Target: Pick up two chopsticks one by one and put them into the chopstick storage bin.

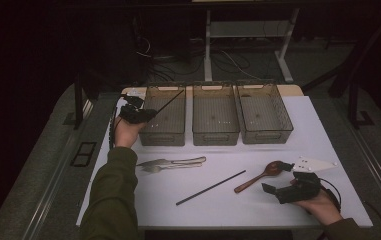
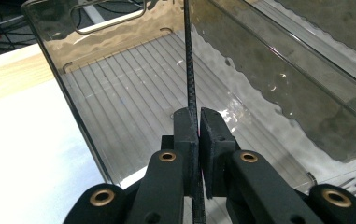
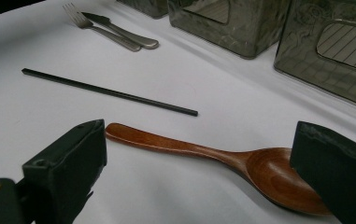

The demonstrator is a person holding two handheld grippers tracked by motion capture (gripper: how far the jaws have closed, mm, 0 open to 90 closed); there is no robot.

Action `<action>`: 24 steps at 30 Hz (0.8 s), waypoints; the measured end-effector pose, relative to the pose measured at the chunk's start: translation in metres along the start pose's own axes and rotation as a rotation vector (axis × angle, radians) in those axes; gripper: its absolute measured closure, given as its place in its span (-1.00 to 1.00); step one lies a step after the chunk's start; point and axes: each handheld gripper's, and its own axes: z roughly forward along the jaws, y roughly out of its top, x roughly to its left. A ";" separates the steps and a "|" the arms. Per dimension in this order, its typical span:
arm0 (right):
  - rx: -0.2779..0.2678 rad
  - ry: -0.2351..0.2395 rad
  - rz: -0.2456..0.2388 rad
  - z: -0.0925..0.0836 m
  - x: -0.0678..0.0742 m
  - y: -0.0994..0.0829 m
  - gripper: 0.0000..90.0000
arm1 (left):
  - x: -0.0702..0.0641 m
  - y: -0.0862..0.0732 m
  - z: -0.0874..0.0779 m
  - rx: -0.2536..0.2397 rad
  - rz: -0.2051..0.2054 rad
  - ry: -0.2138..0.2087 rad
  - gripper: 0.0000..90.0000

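The left gripper is stretched far forward on a long, straight forearm, its sleeve running up from the near edge, jaws squeezed almost flush together (just a sliver of a gap between the pads). The right gripper sits low and close in, hand cupped behind it, wrist angled inward, jaws spread wide apart and nothing pinched between them.

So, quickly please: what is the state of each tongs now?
Left tongs: closed on the black chopstick, over the left bin.
Right tongs: open, holding nothing, wooden spoon between the jaws.
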 end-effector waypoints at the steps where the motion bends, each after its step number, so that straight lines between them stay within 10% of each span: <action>1: 0.000 0.000 0.000 0.000 0.000 0.000 -0.93 | 0.000 0.000 0.001 0.002 -0.002 -0.001 0.88; 7: -0.001 -0.001 0.000 0.000 0.000 0.000 -0.93 | 0.000 -0.002 0.006 0.017 -0.018 0.018 0.85; 11: -0.003 -0.002 -0.001 0.000 0.000 0.000 -0.93 | -0.002 0.000 0.006 -0.013 -0.024 0.042 0.35; 24: -0.003 -0.005 -0.001 -0.001 0.000 0.000 -0.93 | -0.013 0.007 -0.004 -0.105 0.013 -0.036 -0.06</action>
